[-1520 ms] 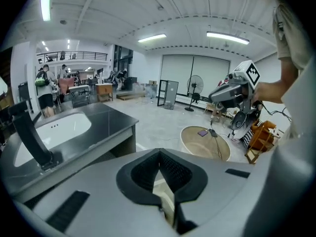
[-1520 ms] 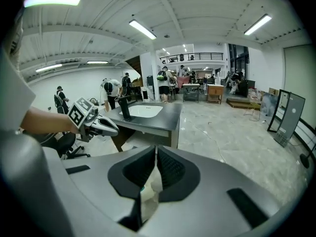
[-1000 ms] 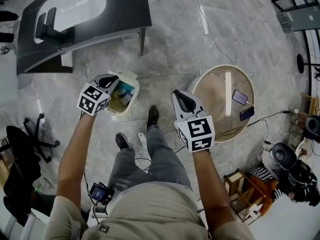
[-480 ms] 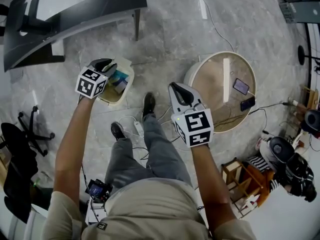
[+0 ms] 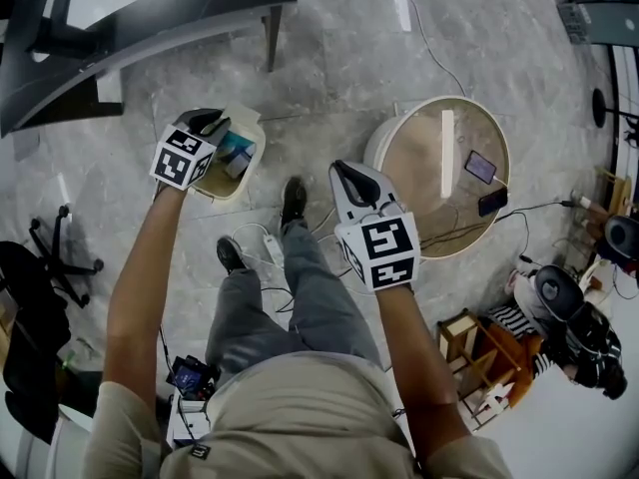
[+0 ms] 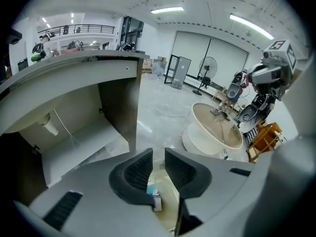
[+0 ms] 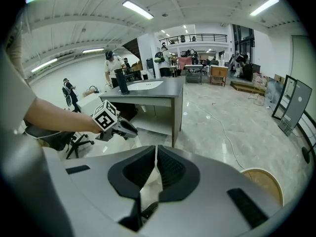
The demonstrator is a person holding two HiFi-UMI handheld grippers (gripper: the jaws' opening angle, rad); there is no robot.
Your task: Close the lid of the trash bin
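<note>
Trash bin (image 5: 225, 196) status: open, standing on the floor (image 5: 329, 78) at 10 o'clock from the person's forward shoe (image 5: 293, 204), with a blue item (image 5: 237, 153) visible inside. The lid cannot be told apart from the rim in any view. Nearest the person, the right gripper (image 5: 347, 175) hangs at 3 o'clock from that shoe, well apart from the bin. Its jaws are pressed together with nothing between them, and its place relative to the body matches that of one second ago. Further out, the left gripper (image 5: 208, 121) has advanced: one second ago it lay over the bin's 9 o'clock rim, and it now sits at the 11 o'clock rim, on the far side. Its jaws stand a narrow gap apart and hold nothing; the left gripper view looks down through that gap into the bin. Judgement: this is the approach to the lid. Contact is not confirmed, and closing has not begun. Beyond, at 2 o'clock, the round table (image 5: 419, 183) carries two phones (image 5: 479, 166). The dark desk (image 5: 150, 28) lies farthest, at 11 o'clock.
</note>
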